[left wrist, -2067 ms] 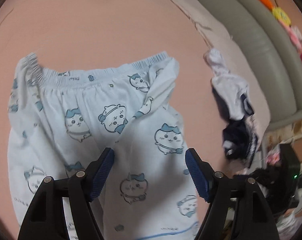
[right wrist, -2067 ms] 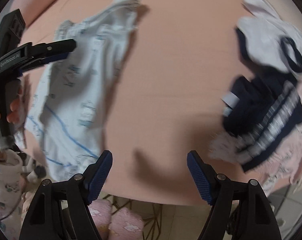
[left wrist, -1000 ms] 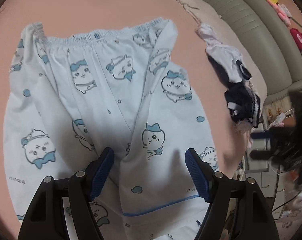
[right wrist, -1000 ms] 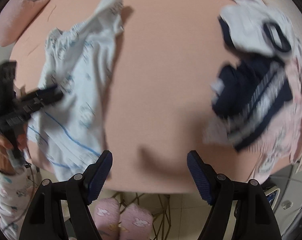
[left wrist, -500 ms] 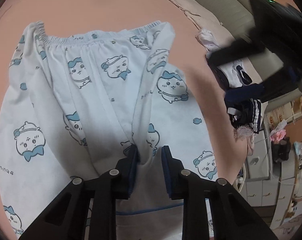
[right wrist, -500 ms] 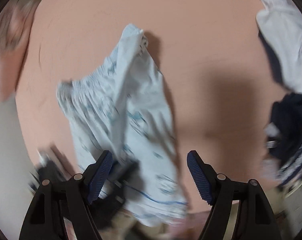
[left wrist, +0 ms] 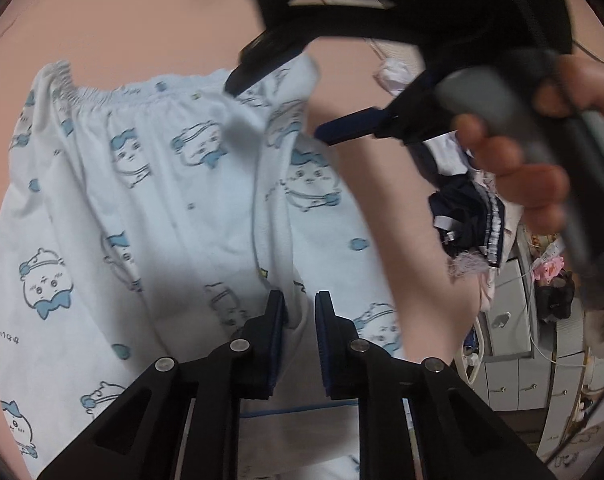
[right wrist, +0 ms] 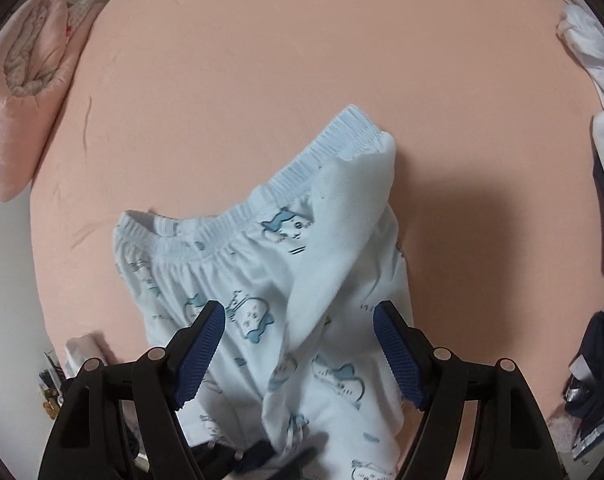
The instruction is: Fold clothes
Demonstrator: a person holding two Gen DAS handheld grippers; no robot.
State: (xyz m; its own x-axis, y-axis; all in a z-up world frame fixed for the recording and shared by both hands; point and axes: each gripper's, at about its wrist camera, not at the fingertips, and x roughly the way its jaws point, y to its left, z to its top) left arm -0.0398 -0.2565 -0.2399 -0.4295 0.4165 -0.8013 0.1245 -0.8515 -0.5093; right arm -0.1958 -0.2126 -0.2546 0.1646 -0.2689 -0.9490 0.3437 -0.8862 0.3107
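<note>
1. The pale blue printed pajama pants [left wrist: 153, 216] are being spread on the pink bed sheet [right wrist: 261, 60], waistband farthest from both grippers, one side flopped over inward.
2. A pile of dark and white clothes [left wrist: 466, 204] is lying off to the right of the left gripper.
3. The left gripper [left wrist: 299, 320] is closing, its jaws nearly together, a fold of pants fabric at the crotch being pinched between them.
4. The right gripper [right wrist: 297, 348] is being held spread above the pants' waist area, nothing gripped.
5. Judged next: the flopped side is to be caught by the right gripper and the pants straightened for folding.
</note>
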